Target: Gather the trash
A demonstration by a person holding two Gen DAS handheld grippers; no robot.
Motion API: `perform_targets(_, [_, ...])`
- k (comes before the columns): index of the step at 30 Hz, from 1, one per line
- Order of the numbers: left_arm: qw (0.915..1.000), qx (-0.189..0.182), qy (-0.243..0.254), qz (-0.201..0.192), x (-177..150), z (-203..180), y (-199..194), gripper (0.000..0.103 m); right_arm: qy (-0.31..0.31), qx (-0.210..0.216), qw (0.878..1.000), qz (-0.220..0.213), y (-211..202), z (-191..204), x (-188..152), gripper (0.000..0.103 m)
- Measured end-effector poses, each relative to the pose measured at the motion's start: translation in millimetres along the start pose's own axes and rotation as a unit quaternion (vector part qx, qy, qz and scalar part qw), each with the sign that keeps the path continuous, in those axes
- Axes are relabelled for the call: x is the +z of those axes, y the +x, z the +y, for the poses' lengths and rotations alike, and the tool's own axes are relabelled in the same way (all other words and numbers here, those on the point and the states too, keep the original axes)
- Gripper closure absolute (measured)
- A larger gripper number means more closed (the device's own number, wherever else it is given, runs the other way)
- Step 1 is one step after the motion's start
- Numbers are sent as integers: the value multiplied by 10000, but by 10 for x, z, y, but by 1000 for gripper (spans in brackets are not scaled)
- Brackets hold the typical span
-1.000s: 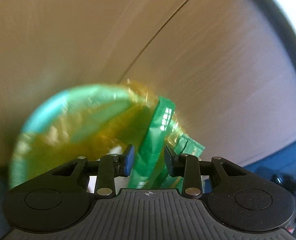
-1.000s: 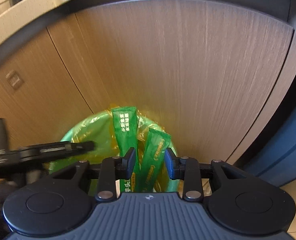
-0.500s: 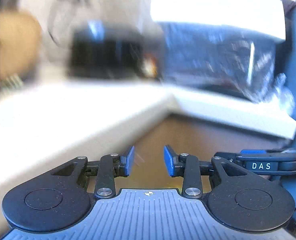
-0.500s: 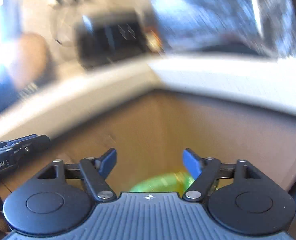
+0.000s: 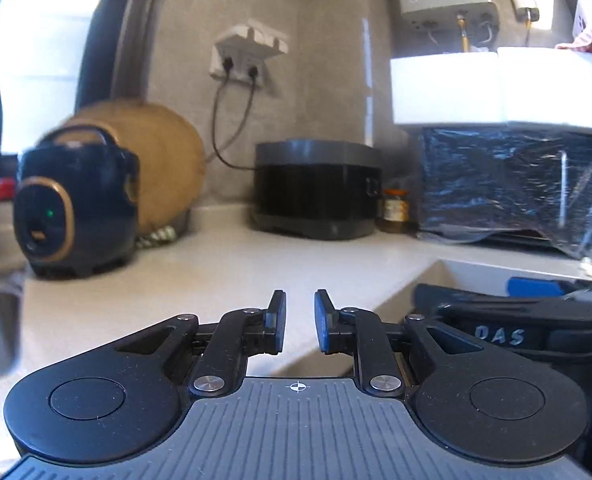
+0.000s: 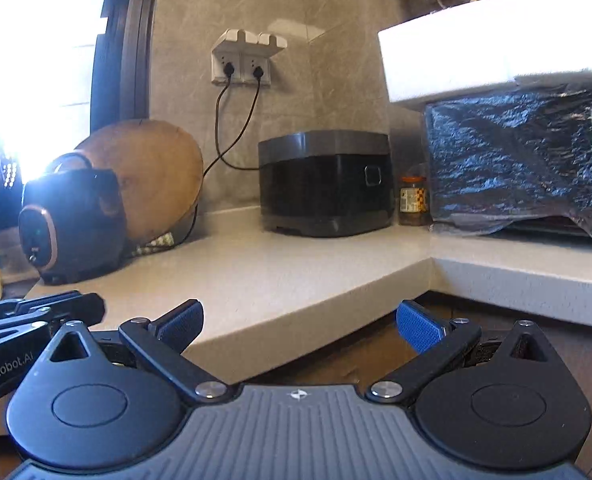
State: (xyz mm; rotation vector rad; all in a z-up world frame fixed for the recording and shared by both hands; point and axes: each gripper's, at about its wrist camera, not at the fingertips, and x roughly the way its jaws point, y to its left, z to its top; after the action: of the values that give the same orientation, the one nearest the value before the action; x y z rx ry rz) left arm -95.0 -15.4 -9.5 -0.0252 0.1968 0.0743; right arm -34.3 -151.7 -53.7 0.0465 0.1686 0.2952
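My left gripper (image 5: 299, 322) is held level at the front edge of the pale kitchen counter (image 5: 224, 268); its jaws stand a narrow gap apart and hold nothing. My right gripper (image 6: 299, 326) is wide open and empty, just below the counter (image 6: 296, 268) edge. Each gripper shows in the other's view: the right one at the right of the left wrist view (image 5: 515, 328), the left one at the left of the right wrist view (image 6: 36, 312). No green packets and no bin are in view.
On the counter stand a black rice cooker (image 5: 72, 208), a round wooden board (image 5: 164, 160), a black box appliance (image 5: 315, 192), a small jar (image 5: 393, 210) and a plastic-wrapped appliance (image 5: 511, 184) under white foam boxes (image 5: 499, 84). Cords hang from wall sockets (image 5: 244, 60).
Both grippers have risen from the green-lined bin up to counter height. The green packets seen between their fingers a second ago are gone. The right gripper has opened wide.
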Motion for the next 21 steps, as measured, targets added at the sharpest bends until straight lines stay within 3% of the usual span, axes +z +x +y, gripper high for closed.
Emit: perform_targets(21, [9995, -42, -99, 304, -127, 108, 61, 83, -103, -153, 9998, 100, 38, 87, -46, 0])
